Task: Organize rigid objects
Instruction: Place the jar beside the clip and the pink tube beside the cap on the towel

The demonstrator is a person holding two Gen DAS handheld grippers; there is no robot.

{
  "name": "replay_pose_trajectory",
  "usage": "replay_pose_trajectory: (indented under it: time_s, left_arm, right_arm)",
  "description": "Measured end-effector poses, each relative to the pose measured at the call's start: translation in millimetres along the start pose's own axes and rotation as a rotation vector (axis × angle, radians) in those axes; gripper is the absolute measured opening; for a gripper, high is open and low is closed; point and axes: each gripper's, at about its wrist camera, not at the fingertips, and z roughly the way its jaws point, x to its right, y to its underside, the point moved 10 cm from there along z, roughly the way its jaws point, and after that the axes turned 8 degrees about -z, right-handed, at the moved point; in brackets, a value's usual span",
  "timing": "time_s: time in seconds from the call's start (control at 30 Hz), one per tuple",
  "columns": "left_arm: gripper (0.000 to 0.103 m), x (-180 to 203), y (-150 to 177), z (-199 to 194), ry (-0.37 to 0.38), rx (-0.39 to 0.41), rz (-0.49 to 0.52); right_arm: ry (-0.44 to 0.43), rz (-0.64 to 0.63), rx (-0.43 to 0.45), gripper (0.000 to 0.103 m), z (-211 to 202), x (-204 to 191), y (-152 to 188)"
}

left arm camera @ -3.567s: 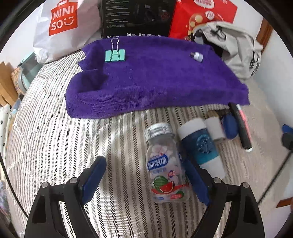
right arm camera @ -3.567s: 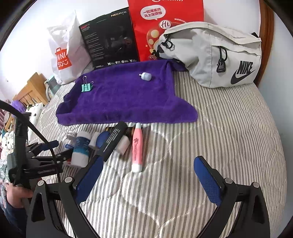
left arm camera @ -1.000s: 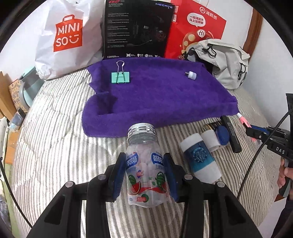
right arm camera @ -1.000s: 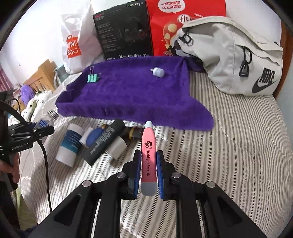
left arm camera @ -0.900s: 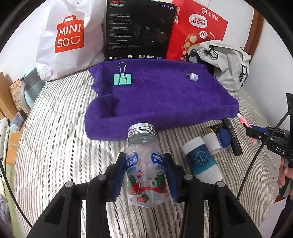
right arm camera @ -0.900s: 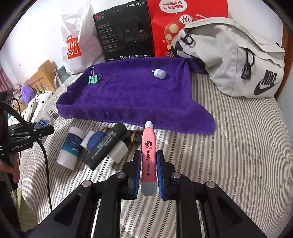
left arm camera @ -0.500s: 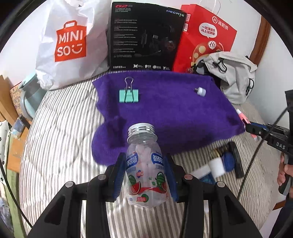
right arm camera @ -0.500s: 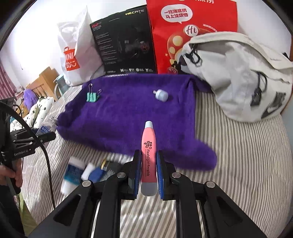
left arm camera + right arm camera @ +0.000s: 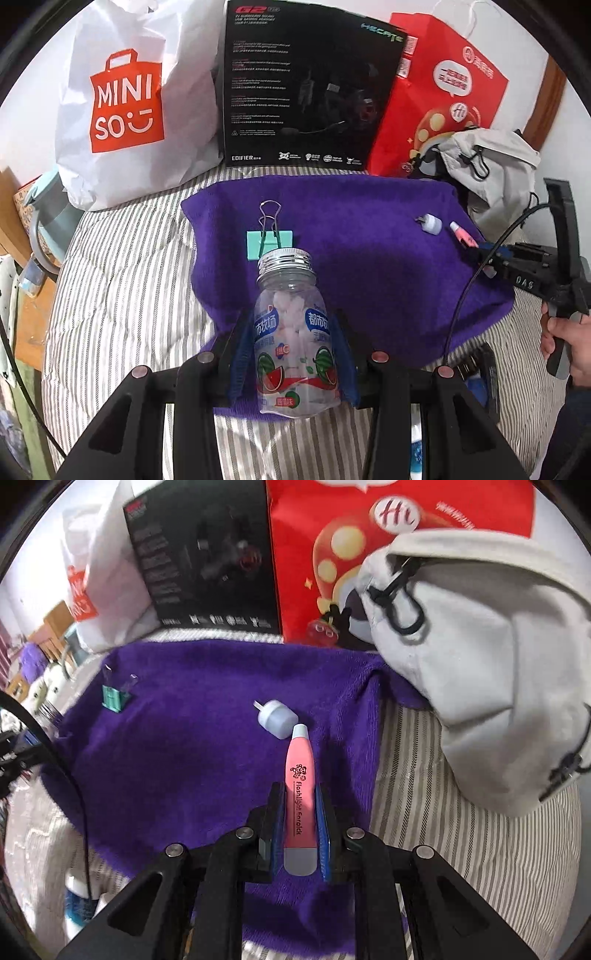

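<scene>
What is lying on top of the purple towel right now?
On the purple towel lie a green binder clip and a small white cap. The candy bottle and pink pen are held above it, hiding the cloth beneath them.

A bedroom at home: a striped quilted bed (image 9: 122,295) with a purple towel (image 9: 369,258), shopping bags (image 9: 125,103) and a grey backpack (image 9: 480,664) against the wall.

Showing clear glossy plastic on the bottle (image 9: 295,343), ridged metal on its cap (image 9: 285,260). Looking plush and matt: purple towel (image 9: 369,266). Gleaming smooth pink plastic, the pen (image 9: 300,794). At twelve o'clock, glossy black cardboard box (image 9: 306,85).
</scene>
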Motion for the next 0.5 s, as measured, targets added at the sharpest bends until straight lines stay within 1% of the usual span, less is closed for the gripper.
replay_pose_trajectory:
  time_s: [0.2,0.43,0.5]
  left_arm:
    - [0.039,-2.4,-3.0,12.1,0.004,-0.015,-0.005]
    - [0.039,-3.5,-3.8,22.7,0.004,-0.030,-0.008]
    - [0.039,-3.3,-4.6,27.2,0.004,-0.035,-0.008]
  right_arm:
    - [0.008,-0.028,-0.037,0.016,18.4,-6.5,5.6]
    - [0.021,-0.047,-0.034,0.017,17.7,-10.0,6.8]
    - [0.016,-0.050,-0.043,0.020,17.5,-10.3,7.6]
